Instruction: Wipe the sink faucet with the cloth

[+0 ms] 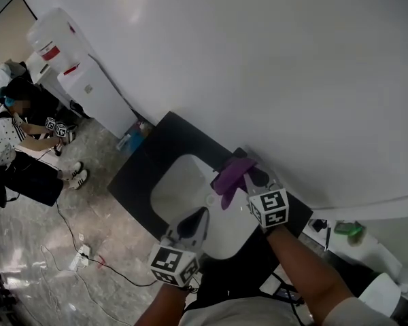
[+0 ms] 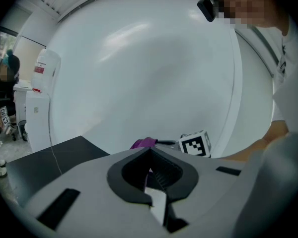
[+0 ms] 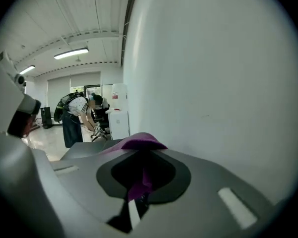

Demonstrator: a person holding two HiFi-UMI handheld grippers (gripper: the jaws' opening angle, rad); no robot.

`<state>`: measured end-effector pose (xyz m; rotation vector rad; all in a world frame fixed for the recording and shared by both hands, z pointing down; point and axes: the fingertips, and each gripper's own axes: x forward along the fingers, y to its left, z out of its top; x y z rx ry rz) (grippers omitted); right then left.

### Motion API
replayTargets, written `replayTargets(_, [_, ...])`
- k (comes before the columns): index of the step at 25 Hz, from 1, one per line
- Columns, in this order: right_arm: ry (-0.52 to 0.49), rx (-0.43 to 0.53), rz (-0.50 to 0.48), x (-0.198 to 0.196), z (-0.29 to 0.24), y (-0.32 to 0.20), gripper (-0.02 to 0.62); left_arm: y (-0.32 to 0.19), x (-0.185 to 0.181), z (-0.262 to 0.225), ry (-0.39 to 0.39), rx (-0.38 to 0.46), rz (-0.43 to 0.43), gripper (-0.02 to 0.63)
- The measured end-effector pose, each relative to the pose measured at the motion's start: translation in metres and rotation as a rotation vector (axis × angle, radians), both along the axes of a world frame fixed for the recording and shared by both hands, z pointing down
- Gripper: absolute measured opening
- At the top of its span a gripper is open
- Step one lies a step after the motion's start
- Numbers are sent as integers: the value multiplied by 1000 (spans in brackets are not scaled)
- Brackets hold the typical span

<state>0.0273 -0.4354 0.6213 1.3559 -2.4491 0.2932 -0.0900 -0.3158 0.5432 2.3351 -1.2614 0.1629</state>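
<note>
In the head view my right gripper [image 1: 243, 174] is shut on a purple cloth [image 1: 230, 176] at the back rim of the white sink [image 1: 177, 189], close to the wall. The cloth hangs over the spot where the faucet stands, and I cannot make the faucet out. The right gripper view shows the cloth [image 3: 139, 143] pinched in the right gripper [image 3: 141, 153] and folded over the jaw tips. My left gripper [image 1: 201, 214] hovers over the sink's front part, shut and empty. From the left gripper [image 2: 149, 150] I see the cloth [image 2: 144, 143] ahead.
The sink sits in a black counter [image 1: 139, 172] against a white wall. A white water dispenser [image 1: 81, 80] stands left of it. A person [image 1: 20, 134] bends over on the far left. Cables [image 1: 81, 250] lie on the floor.
</note>
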Motion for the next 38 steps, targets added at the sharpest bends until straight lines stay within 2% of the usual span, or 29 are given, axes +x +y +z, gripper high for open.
replayTargets(3, [41,-19,1,2,19,-12,25,5,3,5,-2,-9,3,6])
replayTargets(7, [112,-81,28,5,79,-13,25,11,3,20,-27,-25,12,6])
replayTargets(10, [149,-206,40,14,136,-20,25,15,-5,32,-42,-42,8,6])
replayTargets(13, [154,-320,3,8,171,-15,25,16,-11,39,-37,-68,2,6])
replayTargets(15, [147,-294,-27,1,156,-9,25,17,-7,36,-31,-61,12,6])
replayTargets(21, [39,-30,7,6,30,-14,25,21,3,12,-29,-20,27,6])
replayTargets(23, [16,27,10,3,-2,-17,25,22,6,7,-25,-16,33,6])
replayTargets(28, [6,70,62,9,16,-18,25,26,8,8,-32,-19,40,6])
replayTargets(30, [32,26,86,11,46,-15,25,28,2,15,-43,-29,33,6])
replayTargets(34, [90,-177,82,13,141,-12,25,35,-10,26,-64,-48,22,6])
replayTargets(36, [103,-216,86,18,163,-21,25,39,-14,28,-73,-45,15,6])
replayTargets(38, [101,-224,81,18,163,-25,26,43,-16,31,-74,-53,9,6])
